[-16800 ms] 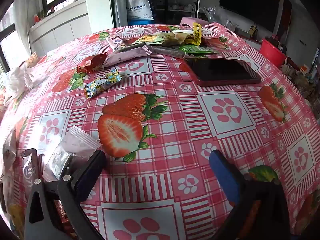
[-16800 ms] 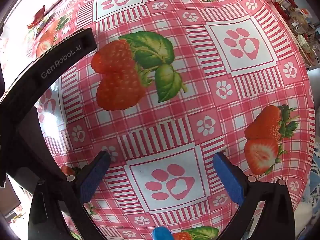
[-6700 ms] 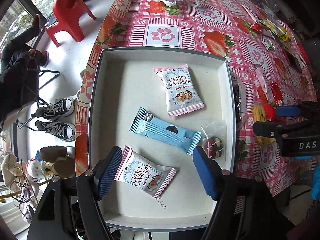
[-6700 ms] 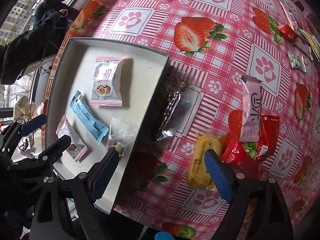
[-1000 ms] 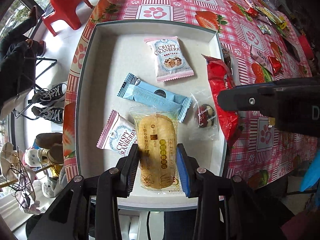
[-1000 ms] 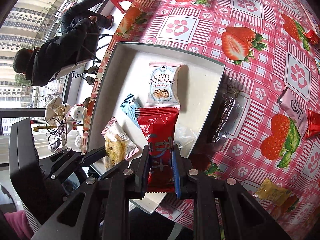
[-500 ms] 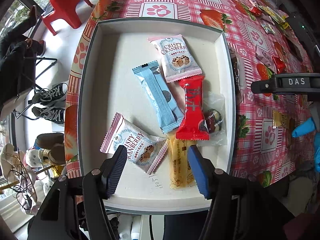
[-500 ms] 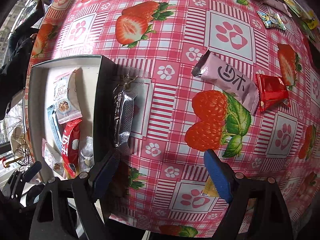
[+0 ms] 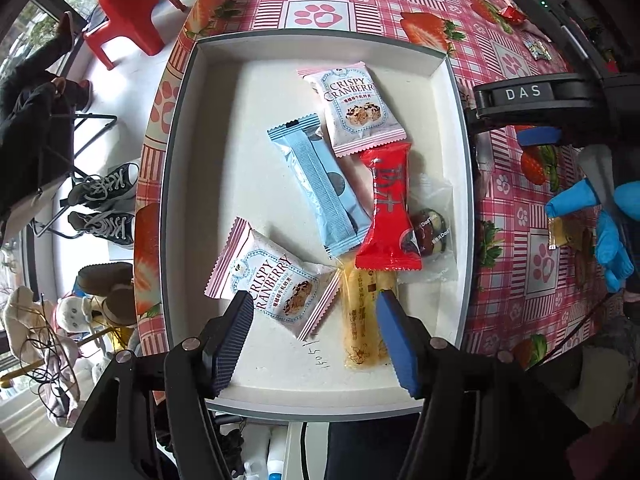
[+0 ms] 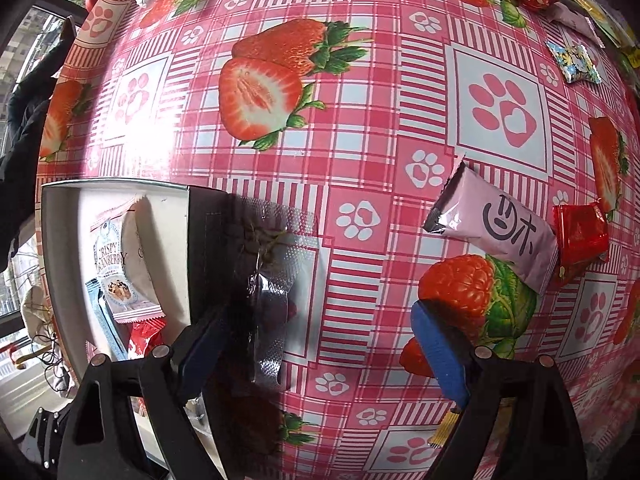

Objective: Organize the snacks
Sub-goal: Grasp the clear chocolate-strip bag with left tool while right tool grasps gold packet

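White card formed the tray [image 9: 208, 184], which sat at the near left edge of the worktop [image 10: 360, 152] on its pink strawberry-and-paw cloth. Six snacks lay in it. A Crispy Cranberry pack [image 9: 352, 108] lay toward the far side, and a second pack [image 9: 276, 284] of the same kind lay near the left claw [image 9: 316, 336]. Between them a blue bar [image 9: 320, 184] ran slantwise. A red bar [image 9: 388, 208] lay to its right, its far end just under the far cranberry pack and its near end over a clear packet [image 9: 430, 228] holding a dark sweet. A yellow cake [image 9: 362, 320] lay at the near side, its far tip under the red bar.

That left claw hung above the tray with its jaws apart and nothing gripped; the cake and the near cranberry pack showed between its blue pads [image 9: 236, 340] but neither was pressed.

To the right, the right claw [image 10: 316, 344] pointed down at the cloth just outside the tray wall, jaws wide and opening, holding nothing. A silver foil packet [image 10: 276, 292] lay flat on the cloth against the tray's outer wall, beside the claw's left pad. Further right lay a pink bar [image 10: 504, 232] touching a small red packet [image 10: 580, 236]. A blue-gloved hand [image 9: 600, 224] showed in the left wrist view.
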The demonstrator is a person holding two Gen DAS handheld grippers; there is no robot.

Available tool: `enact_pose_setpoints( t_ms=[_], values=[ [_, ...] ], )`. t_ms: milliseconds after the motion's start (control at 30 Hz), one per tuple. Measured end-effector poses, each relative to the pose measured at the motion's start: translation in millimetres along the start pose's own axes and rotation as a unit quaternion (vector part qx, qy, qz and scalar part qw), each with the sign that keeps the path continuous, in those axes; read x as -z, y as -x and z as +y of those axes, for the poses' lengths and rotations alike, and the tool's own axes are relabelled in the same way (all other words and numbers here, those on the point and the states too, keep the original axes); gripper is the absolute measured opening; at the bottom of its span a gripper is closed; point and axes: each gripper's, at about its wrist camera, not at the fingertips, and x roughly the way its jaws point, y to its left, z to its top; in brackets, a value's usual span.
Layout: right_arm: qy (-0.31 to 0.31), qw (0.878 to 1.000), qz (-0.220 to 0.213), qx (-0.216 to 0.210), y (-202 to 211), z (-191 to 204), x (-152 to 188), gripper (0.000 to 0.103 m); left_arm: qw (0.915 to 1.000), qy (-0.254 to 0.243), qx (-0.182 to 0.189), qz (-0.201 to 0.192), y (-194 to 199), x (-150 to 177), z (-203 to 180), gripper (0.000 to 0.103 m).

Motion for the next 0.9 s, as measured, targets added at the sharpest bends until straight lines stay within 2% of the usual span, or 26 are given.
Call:
enact_pose_setpoints(
  t_ms=[100,200,267,367,433,567,667,767,833,900],
  values=[
    [0.017,1.0,-0.003,0.016,-1,5,1,0.09,1.0,-0.003,0.001,0.0,1,-2,-4,0.068],
    [0.004,1.0,0.001,0.013,1,-10,11,0.09,0.9999,-0.009,0.003,-0.003,2,-5,-10,0.068],
    [-0.006,1.0,0.002,0.013,2,-26,16,0.09,0.9999,-0.014,0.004,-0.004,3,-6,-13,0.068],
    [-0.015,1.0,0.007,0.025,4,-46,24,0.097,0.9997,-0.023,0.005,-0.003,4,-9,-21,0.068],
    [-0.026,0.999,0.006,0.018,7,-61,29,0.097,0.9995,-0.032,0.006,-0.005,4,-11,-28,0.068],
    [-0.043,0.999,-0.026,-0.007,29,-91,46,0.097,0.9987,-0.05,0.007,-0.004,4,-15,-41,0.068],
    [-0.037,0.999,-0.016,0.013,30,-117,59,0.097,0.998,-0.062,0.01,-0.002,4,-17,-53,0.068],
    [-0.009,1.0,0.004,0.017,25,-131,74,0.097,0.9969,-0.077,0.015,-0.002,6,-19,-65,0.068],
    [0.047,0.998,0.009,0.033,22,-128,88,0.097,0.996,-0.088,0.019,-0.001,7,-20,-75,0.069],
    [0.124,0.99,0.013,0.058,19,-117,103,0.097,0.9949,-0.098,0.025,0.001,8,-22,-85,0.069]
  ],
)
